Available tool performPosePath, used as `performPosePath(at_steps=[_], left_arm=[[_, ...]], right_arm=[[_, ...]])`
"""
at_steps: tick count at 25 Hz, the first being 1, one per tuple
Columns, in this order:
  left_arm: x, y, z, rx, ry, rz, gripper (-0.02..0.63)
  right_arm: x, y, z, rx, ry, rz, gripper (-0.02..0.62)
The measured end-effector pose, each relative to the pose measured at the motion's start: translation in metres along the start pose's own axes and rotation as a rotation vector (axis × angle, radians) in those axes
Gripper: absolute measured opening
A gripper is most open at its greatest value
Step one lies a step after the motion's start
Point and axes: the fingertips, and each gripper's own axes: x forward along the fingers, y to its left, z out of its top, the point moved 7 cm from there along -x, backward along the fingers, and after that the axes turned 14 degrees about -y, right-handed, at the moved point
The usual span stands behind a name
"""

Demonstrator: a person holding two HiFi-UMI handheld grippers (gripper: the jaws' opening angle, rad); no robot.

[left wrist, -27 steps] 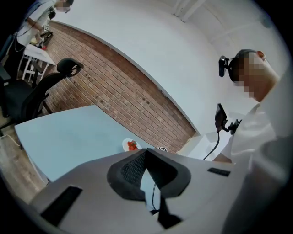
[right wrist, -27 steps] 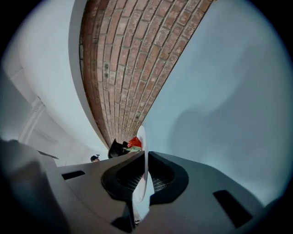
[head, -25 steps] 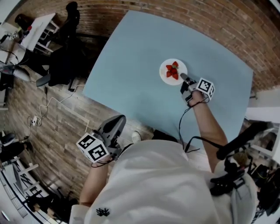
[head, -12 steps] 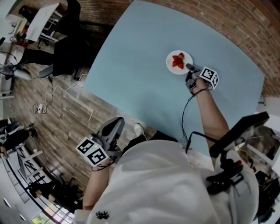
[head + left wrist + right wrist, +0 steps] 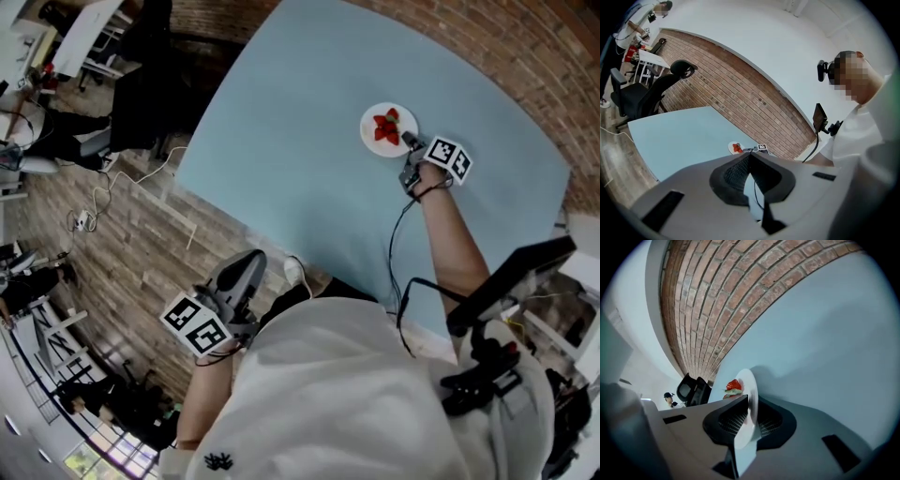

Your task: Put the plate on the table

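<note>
Plate (image 5: 374, 141): white, with strawberries (image 5: 386, 126) on it. It sits toward the far right of the pale blue worktop (image 5: 300, 141) and looks flat on the surface. Its near rim is between the right jaws.
Left gripper (image 5: 251, 261): held off the near edge of the worktop, above the floor (image 5: 122, 248) and well apart from the plate. Its jaws are closed tip to tip with nothing between them. It has no part in this step.
Right gripper (image 5: 411, 142): at the plate's near-right rim, arm stretched out over the worktop. Its jaws are narrow, and in the right gripper view the rim stands edge-on between the pads. Both pads appear to touch the rim. The jaws have just been easing open.
Step in hand (judgement): set-down and start of release. The plate seems to be borne by the worktop.
Progress (judgement): nearly done; only the let-go and withdrawal are left.
Next move calls for: widening the jaws until both pads clear the rim, then drawing straight back, low and level.
Caution: a pad catching the rim could tilt the plate and roll the strawberries.
</note>
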Motion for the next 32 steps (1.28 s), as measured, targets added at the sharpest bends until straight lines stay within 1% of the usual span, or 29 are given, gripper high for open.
performPosePath(at_steps=[7, 12, 15, 18, 19, 21, 26, 32], left_arm=[[0.005, -0.001, -0.001, 0.026, 0.024, 0.001, 0.002], [0.007, -0.002, -0.002, 0.029, 0.027, 0.007, 0.002], [0.007, -0.002, -0.003, 0.029, 0.027, 0.016, 0.002], [0.005, -0.002, -0.003, 0.034, 0.026, 0.023, 0.002], [0.005, -0.002, -0.004, 0.035, 0.024, 0.024, 0.002], [0.003, -0.002, -0.004, 0.036, 0.021, 0.027, 0.002], [-0.002, -0.001, -0.006, 0.038, 0.016, 0.021, 0.002], [-0.011, 0.000, -0.001, 0.050, 0.005, -0.036, 0.002]], right_arm=[[0.001, 0.011, 0.003, -0.279, 0.055, -0.065, 0.085], [0.001, 0.017, 0.006, -0.491, 0.082, -0.104, 0.123], [0.002, 0.018, 0.007, -0.577, 0.089, -0.122, 0.130], [0.002, 0.021, 0.008, -0.699, 0.081, -0.148, 0.135], [0.002, 0.022, 0.009, -0.726, 0.075, -0.148, 0.135], [0.001, 0.022, 0.011, -0.738, 0.064, -0.138, 0.135], [-0.007, 0.020, 0.013, -0.720, 0.044, -0.134, 0.135], [-0.039, 0.034, 0.010, -0.694, 0.013, -0.113, 0.135]])
